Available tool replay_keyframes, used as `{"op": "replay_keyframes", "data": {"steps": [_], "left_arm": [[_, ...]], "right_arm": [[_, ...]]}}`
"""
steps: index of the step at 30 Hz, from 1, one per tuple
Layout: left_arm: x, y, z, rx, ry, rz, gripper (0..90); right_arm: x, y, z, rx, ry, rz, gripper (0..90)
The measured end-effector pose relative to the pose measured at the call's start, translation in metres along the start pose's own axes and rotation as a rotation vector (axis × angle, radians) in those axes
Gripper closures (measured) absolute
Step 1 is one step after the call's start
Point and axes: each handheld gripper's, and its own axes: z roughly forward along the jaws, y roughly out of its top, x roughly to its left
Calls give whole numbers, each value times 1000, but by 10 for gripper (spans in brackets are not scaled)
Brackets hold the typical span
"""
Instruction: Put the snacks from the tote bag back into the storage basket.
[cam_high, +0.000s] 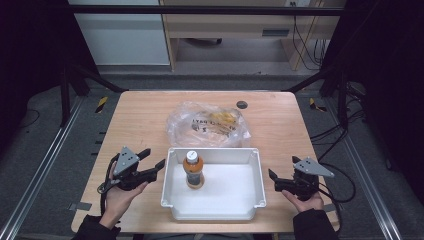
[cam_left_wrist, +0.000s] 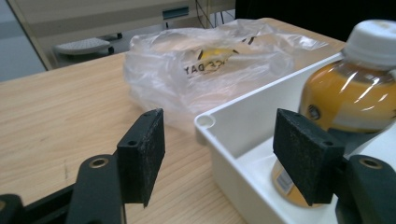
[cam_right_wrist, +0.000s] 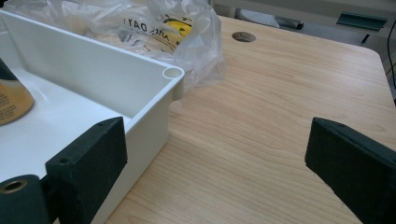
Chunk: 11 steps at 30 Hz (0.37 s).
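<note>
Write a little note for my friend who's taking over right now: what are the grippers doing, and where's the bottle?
Left gripper: open, holding nothing, just left of the white bin.
Right gripper: open, holding nothing, just right of the bin.
Orange bottle: standing upright inside the bin, toward its left back part, white cap on.
Plastic bag: lying on the table behind the bin.
Done: bottle sits in the bin.
Left: probably the bag; nothing gripped yet.

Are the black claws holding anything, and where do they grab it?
No. The left gripper and right gripper are both open and empty, one on each side of the white tray with the bottle.
</note>
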Motion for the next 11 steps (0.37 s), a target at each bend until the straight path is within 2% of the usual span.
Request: {"op": "replay_keyframes", "data": {"steps": [11], "left_arm": [[17,-25,-2,61,43,-16,335]], "right_arm": [[0,-1,0,10,-7,-6,59]]}}
